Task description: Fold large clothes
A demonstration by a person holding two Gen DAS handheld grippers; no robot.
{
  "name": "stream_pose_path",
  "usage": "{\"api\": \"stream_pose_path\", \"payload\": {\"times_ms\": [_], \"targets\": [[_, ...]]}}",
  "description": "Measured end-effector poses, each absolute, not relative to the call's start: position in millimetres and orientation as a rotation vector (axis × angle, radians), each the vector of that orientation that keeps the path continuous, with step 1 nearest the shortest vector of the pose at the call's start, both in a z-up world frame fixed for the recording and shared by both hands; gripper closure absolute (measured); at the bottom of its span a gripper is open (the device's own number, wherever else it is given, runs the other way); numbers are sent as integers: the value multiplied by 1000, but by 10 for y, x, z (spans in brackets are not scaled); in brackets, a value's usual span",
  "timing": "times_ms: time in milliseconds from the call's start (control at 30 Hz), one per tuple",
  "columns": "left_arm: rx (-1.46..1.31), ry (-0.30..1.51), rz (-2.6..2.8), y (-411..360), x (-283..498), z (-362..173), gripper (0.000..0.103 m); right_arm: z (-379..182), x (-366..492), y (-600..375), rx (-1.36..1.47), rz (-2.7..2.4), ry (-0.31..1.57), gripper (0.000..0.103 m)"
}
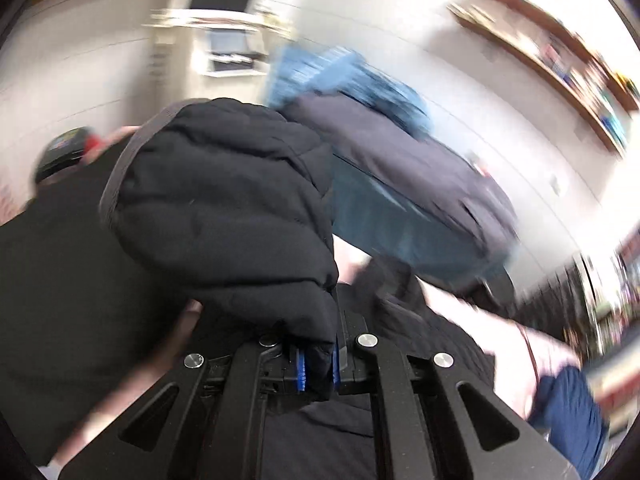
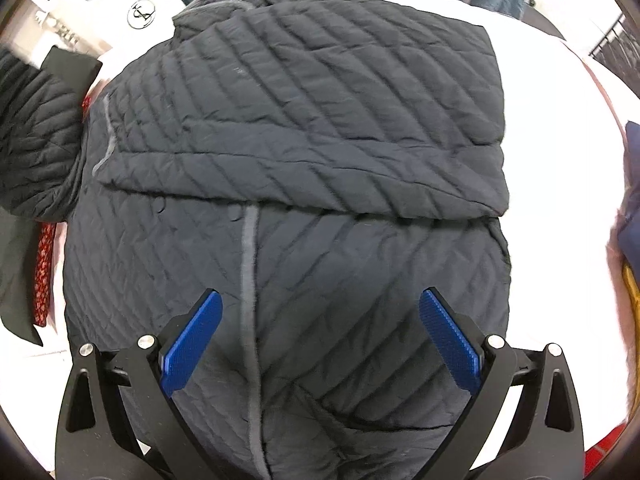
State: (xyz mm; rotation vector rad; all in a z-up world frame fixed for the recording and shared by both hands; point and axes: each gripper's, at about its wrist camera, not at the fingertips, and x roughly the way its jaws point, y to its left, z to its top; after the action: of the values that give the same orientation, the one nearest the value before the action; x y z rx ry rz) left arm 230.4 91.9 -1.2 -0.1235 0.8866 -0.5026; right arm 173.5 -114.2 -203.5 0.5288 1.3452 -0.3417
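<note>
I count one dark quilted jacket spread ahead of my open right fingers, and one black padded sleeve pinched between my left fingers. Beyond it hang two more garments, one blue, one navy.

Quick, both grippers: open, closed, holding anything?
Left gripper: closed on a fold of the black quilted jacket.
Right gripper: open, empty, above the jacket.
</note>
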Motion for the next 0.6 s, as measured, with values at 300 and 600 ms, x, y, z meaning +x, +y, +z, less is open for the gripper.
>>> {"api": "stream_pose_path", "payload": {"times_ms": [300, 600], "targets": [[129, 1119, -705, -679, 1757, -852, 91, -2088, 1085, -1767, 619, -465, 1357, 5], [307, 1227, -852, -1135, 1167, -1361, 35, -2151, 780, -2101, 651, -496, 1384, 5]]}}
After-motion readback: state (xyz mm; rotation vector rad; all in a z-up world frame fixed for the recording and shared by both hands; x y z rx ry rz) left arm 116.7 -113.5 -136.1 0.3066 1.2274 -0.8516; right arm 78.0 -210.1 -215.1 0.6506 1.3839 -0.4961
